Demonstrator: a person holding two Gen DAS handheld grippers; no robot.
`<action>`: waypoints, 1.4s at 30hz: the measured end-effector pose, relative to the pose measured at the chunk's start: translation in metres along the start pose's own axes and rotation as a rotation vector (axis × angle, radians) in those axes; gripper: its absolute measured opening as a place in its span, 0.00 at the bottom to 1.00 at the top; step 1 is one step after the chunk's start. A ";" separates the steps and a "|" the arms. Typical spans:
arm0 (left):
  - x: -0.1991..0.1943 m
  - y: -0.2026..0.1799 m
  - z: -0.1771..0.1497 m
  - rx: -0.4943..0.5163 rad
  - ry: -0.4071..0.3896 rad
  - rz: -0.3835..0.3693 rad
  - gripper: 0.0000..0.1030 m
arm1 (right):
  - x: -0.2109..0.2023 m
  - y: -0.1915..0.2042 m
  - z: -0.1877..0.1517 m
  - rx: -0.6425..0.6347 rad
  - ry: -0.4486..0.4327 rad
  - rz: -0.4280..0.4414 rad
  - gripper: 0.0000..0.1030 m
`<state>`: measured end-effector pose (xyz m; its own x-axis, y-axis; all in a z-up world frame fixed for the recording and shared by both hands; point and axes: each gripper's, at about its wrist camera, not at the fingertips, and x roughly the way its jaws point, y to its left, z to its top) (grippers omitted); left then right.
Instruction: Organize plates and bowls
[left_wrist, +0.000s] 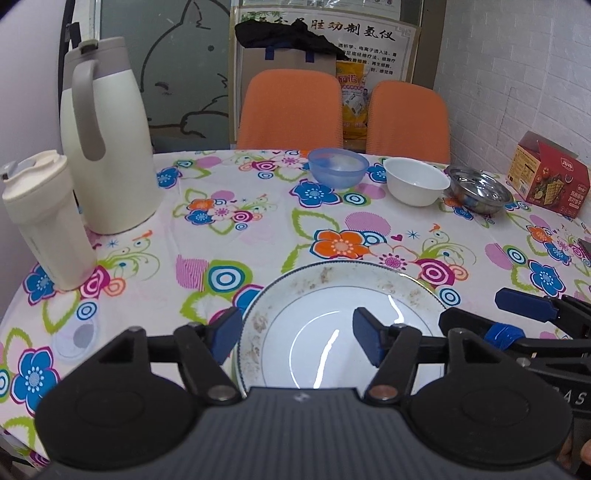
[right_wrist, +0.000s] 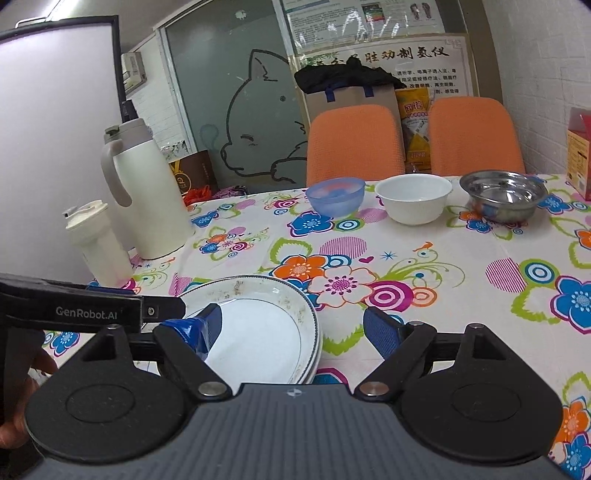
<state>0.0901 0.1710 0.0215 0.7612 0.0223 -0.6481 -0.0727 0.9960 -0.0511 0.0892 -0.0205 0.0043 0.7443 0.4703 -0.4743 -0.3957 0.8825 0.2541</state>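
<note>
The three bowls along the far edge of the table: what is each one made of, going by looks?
Blue translucent bowl: likely plastic, since light shows through its wall. White glossy bowl: ceramic or melamine, opaque with a soft sheen. Shiny metal bowl: probably stainless steel, given its mirror-like reflections.

The room light is soft and even, a little dim, with a bluish cast. Bright white streaks of glare lie on the top plate (left_wrist: 332, 332), so the light comes from above. Shadows on the table (left_wrist: 258, 240) are weak. Both views bend strongly at the edges, and the corners are dark. The steel bowl (right_wrist: 504, 195) shows small reflections. The far wall poster (right_wrist: 406, 59) looks slightly soft.
</note>
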 end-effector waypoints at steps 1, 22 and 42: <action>0.000 -0.002 0.001 0.000 -0.002 0.000 0.65 | 0.000 -0.001 0.002 0.016 0.010 -0.020 0.69; 0.049 -0.100 0.047 0.092 0.092 -0.148 0.70 | -0.022 -0.129 0.009 0.152 0.064 -0.182 0.69; 0.253 -0.222 0.222 0.240 0.154 -0.278 0.71 | 0.087 -0.253 0.123 0.087 0.093 -0.381 0.69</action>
<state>0.4416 -0.0257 0.0375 0.6236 -0.2463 -0.7419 0.2897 0.9543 -0.0733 0.3206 -0.2029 0.0023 0.7752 0.1111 -0.6218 -0.0511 0.9922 0.1136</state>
